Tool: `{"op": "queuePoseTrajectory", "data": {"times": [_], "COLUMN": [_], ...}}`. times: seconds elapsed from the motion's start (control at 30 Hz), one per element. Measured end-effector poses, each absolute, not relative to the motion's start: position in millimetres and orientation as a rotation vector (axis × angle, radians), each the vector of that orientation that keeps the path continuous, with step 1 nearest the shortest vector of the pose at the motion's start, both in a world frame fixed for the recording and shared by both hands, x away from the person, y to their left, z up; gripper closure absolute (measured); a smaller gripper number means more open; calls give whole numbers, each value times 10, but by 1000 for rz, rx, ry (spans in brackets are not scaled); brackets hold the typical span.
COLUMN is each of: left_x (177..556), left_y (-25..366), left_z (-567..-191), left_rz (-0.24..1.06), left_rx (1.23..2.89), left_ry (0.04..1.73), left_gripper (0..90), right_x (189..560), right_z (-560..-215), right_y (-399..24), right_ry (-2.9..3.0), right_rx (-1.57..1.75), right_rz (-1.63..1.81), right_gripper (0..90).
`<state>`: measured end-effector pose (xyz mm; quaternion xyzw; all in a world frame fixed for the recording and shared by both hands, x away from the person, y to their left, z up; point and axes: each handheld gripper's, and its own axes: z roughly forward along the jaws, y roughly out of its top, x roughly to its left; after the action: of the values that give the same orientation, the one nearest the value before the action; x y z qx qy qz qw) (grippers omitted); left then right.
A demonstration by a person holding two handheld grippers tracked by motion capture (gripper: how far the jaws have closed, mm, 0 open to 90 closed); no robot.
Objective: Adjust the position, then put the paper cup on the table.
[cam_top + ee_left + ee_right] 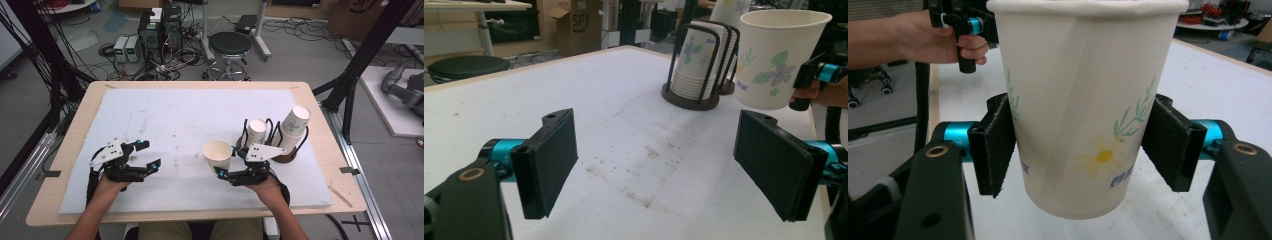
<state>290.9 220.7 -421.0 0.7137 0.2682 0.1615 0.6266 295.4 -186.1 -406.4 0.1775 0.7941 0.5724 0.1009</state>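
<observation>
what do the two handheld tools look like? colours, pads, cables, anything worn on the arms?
Both match. The left tool and right tool have black bodies, each topped by a grey three-cornered plate with small holes. Flat rectangular black pads sit on teal metal collars, with brass-coloured rings at the pivots. A black cable trails from each. Forearms are bare, no sleeves or gloves; khaki trousers.
</observation>
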Motion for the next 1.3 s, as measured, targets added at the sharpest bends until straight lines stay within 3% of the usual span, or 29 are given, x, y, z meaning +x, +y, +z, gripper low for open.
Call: {"op": "queuePoseTrajectory", "data": {"times": [0.63,1.3], "left_x": [2897,2901], "left_y": [2349,2366], "left_z": [-4189,-4200], "left_rz": [413,416], "left_rx": [1580,1603], "left_ry": [677,680], "left_gripper": [163,163], "right_x": [3008,3363], "right_z": [-4038,-4315], "right_y": [-1779,-1271], "right_ry": [2269,2217], "right_rx": [539,667], "right_rz": [1732,1612], "right_gripper": [340,338]}}
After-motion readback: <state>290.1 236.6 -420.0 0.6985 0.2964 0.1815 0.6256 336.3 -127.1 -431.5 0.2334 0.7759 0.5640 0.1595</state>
